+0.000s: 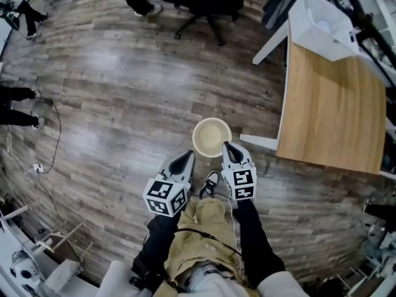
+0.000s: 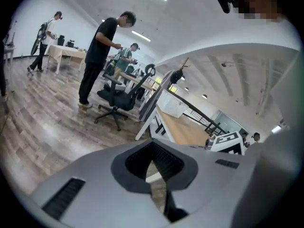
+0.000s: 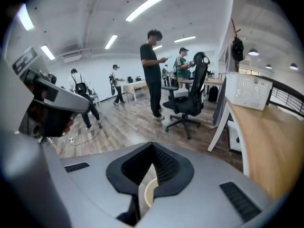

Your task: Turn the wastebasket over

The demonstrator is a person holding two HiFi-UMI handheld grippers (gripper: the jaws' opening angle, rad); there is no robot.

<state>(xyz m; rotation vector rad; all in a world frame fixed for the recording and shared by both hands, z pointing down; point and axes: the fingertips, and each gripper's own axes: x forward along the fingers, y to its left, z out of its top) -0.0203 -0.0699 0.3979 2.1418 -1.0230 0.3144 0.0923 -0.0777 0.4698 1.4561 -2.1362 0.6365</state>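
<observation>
In the head view the cream-coloured round wastebasket (image 1: 211,137) stands upright on the wooden floor with its open mouth facing up, just in front of my feet. Both grippers hang above the floor on its near side and touch nothing. My left gripper (image 1: 187,159) is to the basket's lower left, jaws closed together and empty. My right gripper (image 1: 228,148) is at the basket's right rim edge as seen from above, also shut and empty. Through the slit between the right jaws (image 3: 140,188) a sliver of the wastebasket rim (image 3: 148,194) shows. The left gripper (image 2: 152,183) points over the floor towards the desk.
A wooden desk (image 1: 328,110) with white legs stands close to the right of the basket, with a white crate (image 1: 322,23) on its far end. A black office chair (image 1: 204,5) and standing people are further off. A cable (image 1: 54,142) lies on the floor at left.
</observation>
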